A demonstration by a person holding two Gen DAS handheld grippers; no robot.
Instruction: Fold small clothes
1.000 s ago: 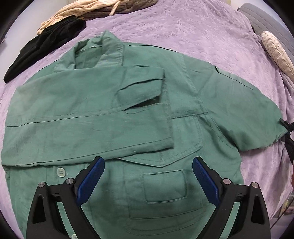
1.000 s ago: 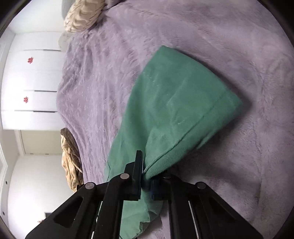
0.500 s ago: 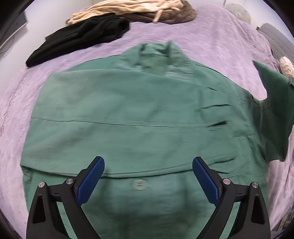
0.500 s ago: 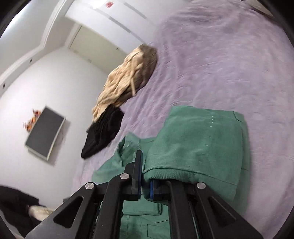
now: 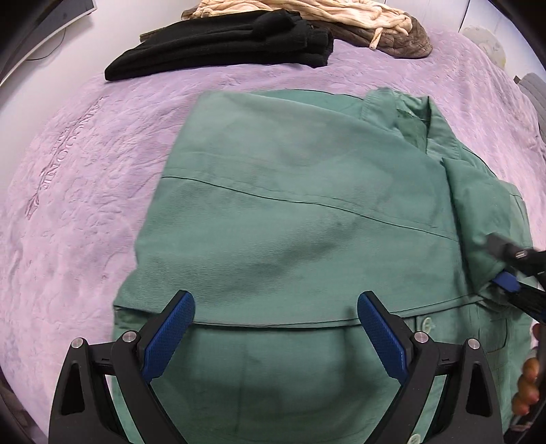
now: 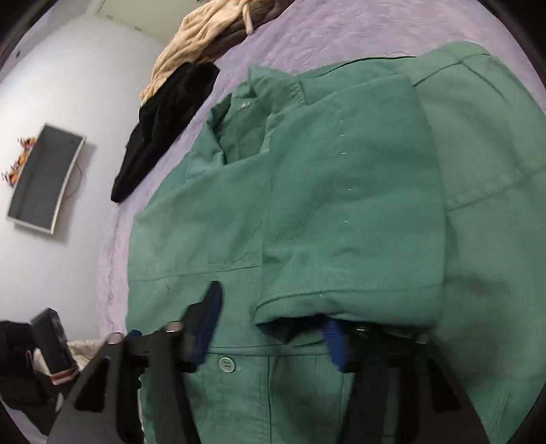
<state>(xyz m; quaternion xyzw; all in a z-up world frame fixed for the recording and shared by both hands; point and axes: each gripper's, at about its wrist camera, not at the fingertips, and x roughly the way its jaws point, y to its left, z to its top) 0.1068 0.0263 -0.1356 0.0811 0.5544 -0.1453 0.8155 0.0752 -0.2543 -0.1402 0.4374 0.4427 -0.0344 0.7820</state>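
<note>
Right wrist view showed the right gripper [image 6: 269,334], jaws parted, its sleeve [image 6: 348,205] dropped at twelve o'clock over the shirt [image 5: 290,222] on the bed [image 5: 85,205]; the left gripper [image 5: 276,328] hovered wide open, so snagging could undo the fold.

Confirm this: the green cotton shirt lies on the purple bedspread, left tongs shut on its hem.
Wrong grip: the left tongs stand open, gripping nothing, over the green cotton shirt, which does lie on the purple bedspread. The left wrist view shows it.

purple bedspread [image 5: 85,177], black garment [image 5: 225,44], beige garment [image 5: 307,10], wall screen [image 6: 44,181]
</note>
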